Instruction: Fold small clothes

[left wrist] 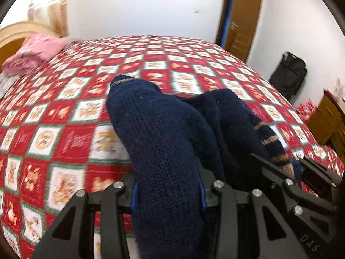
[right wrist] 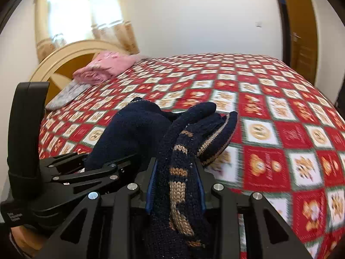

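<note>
I have the dark navy knitted garment [left wrist: 163,133] pinched in both tools at once, lifted above the bed with the red-and-white patchwork quilt [left wrist: 64,116]. My left gripper [left wrist: 168,196] is clamped on a plain navy stretch of it, thick ribbed knit bulging up between the blue-edged fingers [left wrist: 133,198]. My right gripper [right wrist: 175,185] is closed on the part [right wrist: 179,172] carrying tan stripes, which bunches and flops forward over itself. Both grippers sit just beside each other, the wool bridging them in a slack hump. A folded pink fleece cloth [right wrist: 105,67] lies near the cream arched headboard [right wrist: 64,54], well apart from the knit
</note>
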`<control>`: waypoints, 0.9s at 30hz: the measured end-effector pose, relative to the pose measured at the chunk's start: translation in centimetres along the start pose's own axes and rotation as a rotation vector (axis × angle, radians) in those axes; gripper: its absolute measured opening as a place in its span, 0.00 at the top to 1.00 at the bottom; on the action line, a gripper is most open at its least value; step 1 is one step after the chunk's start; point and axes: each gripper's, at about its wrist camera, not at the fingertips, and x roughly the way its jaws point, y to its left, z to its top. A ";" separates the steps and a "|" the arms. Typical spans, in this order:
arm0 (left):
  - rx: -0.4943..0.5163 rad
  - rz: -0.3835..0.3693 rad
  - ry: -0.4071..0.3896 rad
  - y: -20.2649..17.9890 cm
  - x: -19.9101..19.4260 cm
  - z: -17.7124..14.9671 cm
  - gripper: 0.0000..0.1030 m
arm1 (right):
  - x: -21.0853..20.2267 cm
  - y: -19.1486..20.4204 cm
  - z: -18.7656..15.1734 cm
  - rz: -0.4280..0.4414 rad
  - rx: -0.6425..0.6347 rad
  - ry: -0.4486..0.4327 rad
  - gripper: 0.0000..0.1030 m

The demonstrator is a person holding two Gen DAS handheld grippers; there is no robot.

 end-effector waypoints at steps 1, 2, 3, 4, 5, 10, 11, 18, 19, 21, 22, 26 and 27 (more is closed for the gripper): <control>-0.012 0.007 0.000 0.5 0.0 0.0 0.59 | 0.3 0.2 0.2 0.006 0.005 0.000 0.69; -0.030 0.016 0.000 1.3 -0.1 -0.1 0.59 | 0.4 0.1 0.2 0.006 0.007 -0.001 0.69; -0.043 0.018 -0.001 1.8 -0.1 -0.1 0.59 | 0.6 0.2 0.2 0.003 0.006 -0.001 0.69; -0.057 0.016 -0.003 2.4 -0.3 -0.2 0.59 | 0.7 0.2 0.2 0.000 0.008 0.001 0.69; -0.064 0.014 -0.004 2.7 -0.3 -0.3 0.59 | 0.9 -0.1 0.0 -0.004 0.014 0.010 0.69; -0.059 0.018 0.004 2.9 0.4 -0.7 0.59 | 1.5 -3.1 -1.7 -0.082 0.094 0.058 0.67; -0.052 0.021 0.003 2.7 0.5 -0.8 0.59 | 1.7 -4.1 -2.1 -0.094 0.127 0.081 0.64; -0.052 0.040 0.041 3.6 1.6 -1.2 0.42 | 3.9 -8.7 -2.9 0.112 0.372 0.178 0.36; -0.084 0.026 0.057 4.2 1.9 -1.3 0.35 | 4.6 -8.6 -2.8 0.113 0.363 0.196 0.34; -0.131 0.005 0.086 5.2 2.3 -1.5 0.24 | 6.4 -8.6 -2.8 0.153 0.372 0.233 0.23; -0.148 -0.004 0.095 5.6 2.4 -1.5 0.21 | 6.8 -8.6 -2.8 0.165 0.375 0.232 0.23; -0.187 -0.075 0.107 5.9 3.0 -1.8 0.25 | 6.8 -6.7 -2.6 0.146 0.289 0.211 0.45; -0.192 -0.095 0.099 5.8 3.0 -2.0 0.33 | 6.4 -5.8 -2.5 0.116 0.252 0.198 0.49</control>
